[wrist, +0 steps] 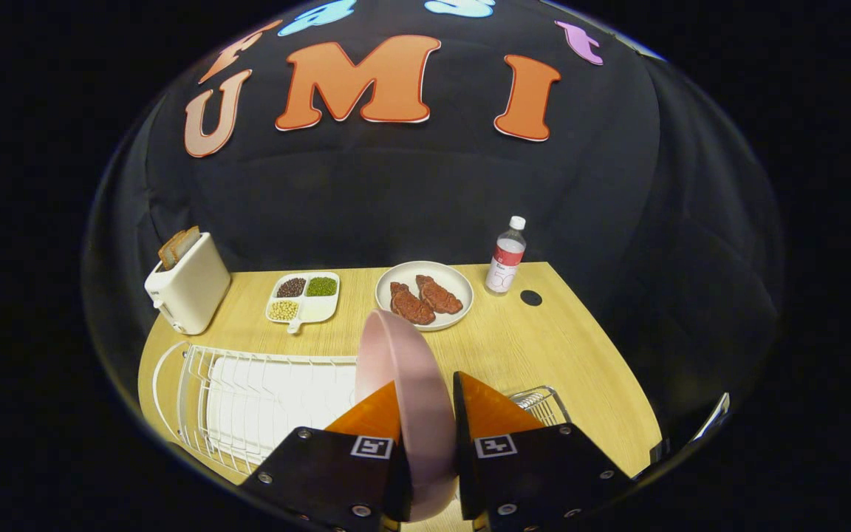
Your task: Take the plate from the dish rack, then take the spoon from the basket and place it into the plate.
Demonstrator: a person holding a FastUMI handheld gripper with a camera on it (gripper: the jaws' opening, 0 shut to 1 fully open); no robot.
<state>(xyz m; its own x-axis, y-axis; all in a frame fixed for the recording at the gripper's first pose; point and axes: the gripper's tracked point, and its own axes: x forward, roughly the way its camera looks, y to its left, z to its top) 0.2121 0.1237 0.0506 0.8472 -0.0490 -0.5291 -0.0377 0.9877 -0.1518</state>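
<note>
A pink plate [402, 384] stands on edge between my two fingers, held above the wooden table [536, 347]. My gripper [425, 403] is shut on the pink plate, one finger pressing each face. The white wire dish rack [248, 399] lies to the left of the fingers, below the plate. A wire basket [544, 403] peeks out just right of the right finger; most of it is hidden behind the gripper, and I cannot make out a spoon in it.
Beyond the fingers sit a white plate with two pieces of meat [424, 295], a divided tray of beans [303, 297], a white toaster with bread [188, 288] at the left and a water bottle [506, 257] at the right. A small dark hole [531, 298] marks the tabletop.
</note>
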